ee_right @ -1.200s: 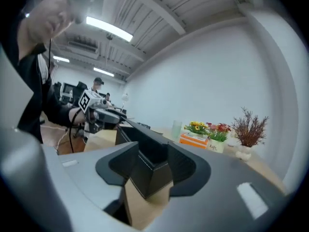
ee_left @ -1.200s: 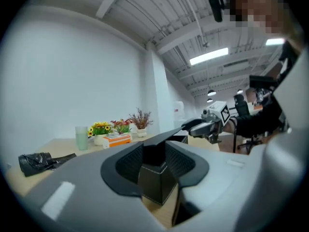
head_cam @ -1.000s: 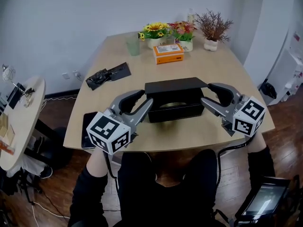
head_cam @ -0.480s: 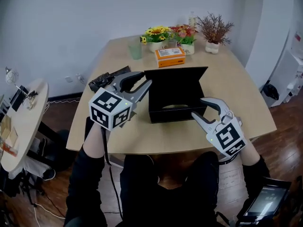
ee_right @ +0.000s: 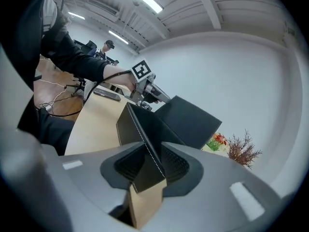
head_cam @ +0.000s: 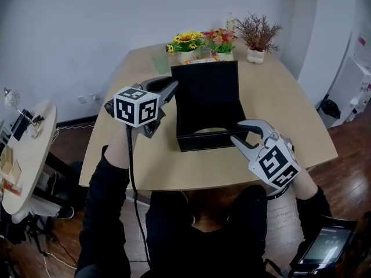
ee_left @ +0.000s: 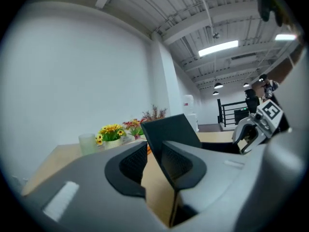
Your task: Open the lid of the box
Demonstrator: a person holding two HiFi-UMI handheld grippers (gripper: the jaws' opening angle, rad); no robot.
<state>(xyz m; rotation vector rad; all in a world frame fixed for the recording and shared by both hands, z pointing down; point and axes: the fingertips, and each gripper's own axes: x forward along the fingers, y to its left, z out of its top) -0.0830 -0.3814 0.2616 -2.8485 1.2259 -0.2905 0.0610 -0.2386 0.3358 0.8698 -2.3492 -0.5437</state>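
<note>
A black box [head_cam: 210, 140] sits mid-table with its hinged lid [head_cam: 205, 89] standing upright at the back. My left gripper [head_cam: 172, 88] is raised at the lid's left edge. In the left gripper view that lid [ee_left: 175, 129] runs between the left gripper [ee_left: 153, 148] jaws and lies along one pad, with a gap to the other. My right gripper [head_cam: 236, 132] is at the box's front right corner. There its jaws are closing, and the thin box wall [ee_right: 129, 123] stands between the right gripper [ee_right: 152, 150] jaws without being pinched.
Flower pots [head_cam: 186, 43] and a dried plant [head_cam: 255, 35] line the table's far edge, with a pale cup [head_cam: 160, 60] beside them. A round side table [head_cam: 26, 149] stands at the left. A screen device [head_cam: 324, 245] lies on the floor at the lower right.
The lid has swung from flat to upright as my left gripper rose and moved back with it. My right gripper came in from the box's right side to its front corner and narrowed.
</note>
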